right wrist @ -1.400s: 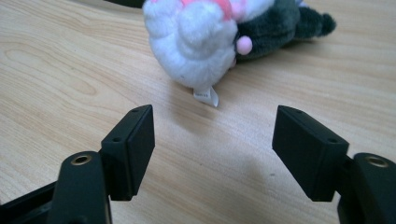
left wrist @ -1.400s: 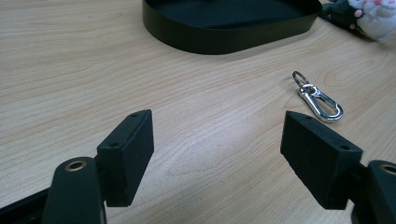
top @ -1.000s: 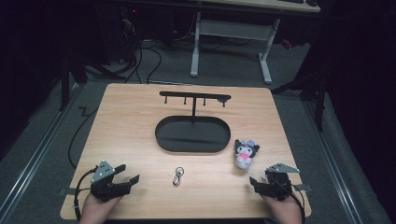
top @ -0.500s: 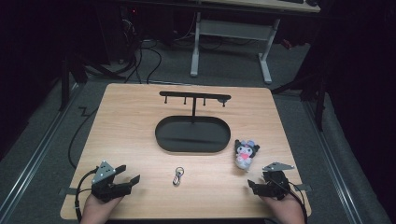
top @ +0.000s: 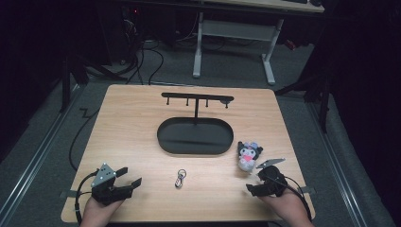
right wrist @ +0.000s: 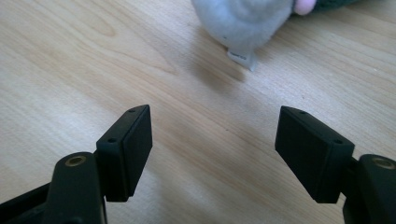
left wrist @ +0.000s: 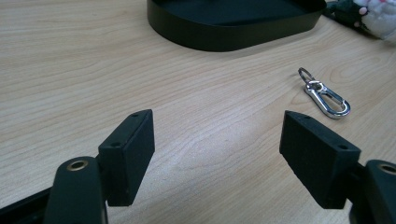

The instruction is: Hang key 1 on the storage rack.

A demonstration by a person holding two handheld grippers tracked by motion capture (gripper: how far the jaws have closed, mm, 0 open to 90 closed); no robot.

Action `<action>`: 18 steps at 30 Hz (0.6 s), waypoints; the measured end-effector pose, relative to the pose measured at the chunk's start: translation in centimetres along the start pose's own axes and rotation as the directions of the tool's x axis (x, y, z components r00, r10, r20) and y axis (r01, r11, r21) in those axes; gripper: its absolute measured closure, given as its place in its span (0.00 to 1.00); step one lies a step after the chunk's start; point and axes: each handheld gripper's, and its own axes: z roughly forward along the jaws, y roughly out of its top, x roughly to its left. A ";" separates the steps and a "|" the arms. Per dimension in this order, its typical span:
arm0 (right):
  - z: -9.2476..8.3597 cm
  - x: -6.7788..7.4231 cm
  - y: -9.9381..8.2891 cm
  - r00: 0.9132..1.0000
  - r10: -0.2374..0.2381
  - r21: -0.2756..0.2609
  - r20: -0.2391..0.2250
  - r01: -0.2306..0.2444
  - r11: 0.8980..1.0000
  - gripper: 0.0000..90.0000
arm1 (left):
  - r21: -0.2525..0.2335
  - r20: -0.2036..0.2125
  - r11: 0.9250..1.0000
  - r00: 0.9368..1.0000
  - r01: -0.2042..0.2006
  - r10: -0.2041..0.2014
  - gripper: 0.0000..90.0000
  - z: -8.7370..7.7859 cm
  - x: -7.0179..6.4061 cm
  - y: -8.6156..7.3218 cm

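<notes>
- Wooden table (top: 142, 123) w/ a black oval tray (top: 195, 136) near the middle; a T-shaped hook stand (top: 196, 100) rises from the tray's far edge, small pegs hanging under its bar.
- Left gripper (top: 126, 179) sits at the near-left corner, held in the person's left hand (top: 97, 213); hand cut off by the bottom edge. Jaws wide apart, nothing between them, bare wood under.
- Left gripper view: metal key clip (left wrist: 325, 94) w/ a small ring lies flat on the wood, ahead and to the right of the jaws, apart from both. Tray's near wall (left wrist: 224, 35) runs across the top, far side cropped.
- From above, the clip (top: 180, 178) is between the two grippers, just in front of the tray, not touching it.
- Right gripper (top: 253, 181) at the near-right, in the right hand (top: 283, 208); wrist cut off at the frame bottom. From above its jaws are dark, hard to read.
- Right gripper view settles it: jaws spread wide, empty.
- Plush toy (top: 248, 154), dark ears, pale face, pink front, lies just right of the tray, close ahead of the right gripper. Right gripper view catches its grey underside (right wrist: 245, 18) and a small sewn tag; rest cropped, blurry.
- Room behind the table is dark; desk legs and cables on the floor, little else readable.
</notes>
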 end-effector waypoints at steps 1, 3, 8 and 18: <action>-0.1 0.1 0.2 1.000 -0.002 0.010 -0.005 0.002 1.000 0.31 | 0.000 0.002 1.000 1.000 -0.001 0.001 0.30 0.0 0.0 0.0; -0.3 0.2 0.8 1.000 -0.011 0.036 -0.008 0.011 0.999 0.31 | 0.001 0.002 1.000 1.000 -0.003 0.003 0.30 0.1 0.0 0.0; -0.9 0.2 2.4 1.000 -0.014 0.095 -0.024 0.016 0.995 0.30 | 0.003 0.008 1.000 1.000 -0.010 0.010 0.30 0.1 0.1 0.0; -0.9 -0.1 6.3 1.000 0.016 0.233 -0.008 -0.013 0.972 0.30 | -0.001 0.022 1.000 1.000 -0.022 0.022 0.31 0.0 0.1 0.0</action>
